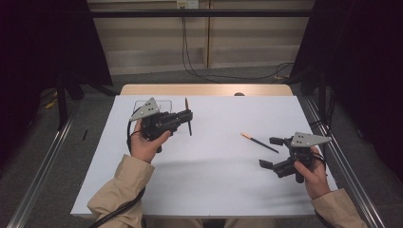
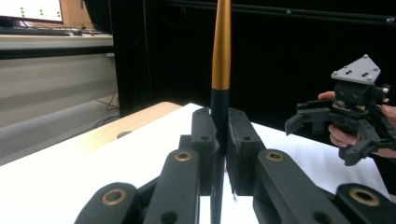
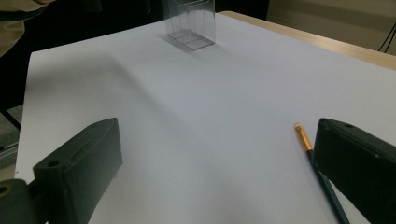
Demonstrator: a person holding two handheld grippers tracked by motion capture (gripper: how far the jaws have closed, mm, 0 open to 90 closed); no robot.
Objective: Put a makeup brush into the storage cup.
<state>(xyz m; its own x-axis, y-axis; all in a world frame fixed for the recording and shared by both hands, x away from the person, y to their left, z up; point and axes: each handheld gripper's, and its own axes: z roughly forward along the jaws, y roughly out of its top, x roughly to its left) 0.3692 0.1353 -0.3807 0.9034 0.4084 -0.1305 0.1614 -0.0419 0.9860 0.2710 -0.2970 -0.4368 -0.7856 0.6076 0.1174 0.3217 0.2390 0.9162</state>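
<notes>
Left gripper (image 1: 186, 117) squeezing thin pencil (image 2: 220, 70) on dark lower part, jaws closed tight; pencil looking light, stiff, smooth, maybe slipping; right gripper (image 1: 272, 152) waiting open near second pencil (image 1: 259, 143) at right

A white-topped table (image 1: 214, 190) stands on a grey floor (image 1: 66, 156), its wooden far edge (image 1: 204, 89) bare; beyond it a pale panelled wall (image 1: 152, 47) carries a socket (image 1: 187, 4) with black cables (image 1: 190, 61) trailing down; dark curtains (image 1: 43, 47) hang at both sides; metal rails (image 1: 40, 175) run alongside; a lit monitor (image 2: 30, 9) glows far left.
</notes>
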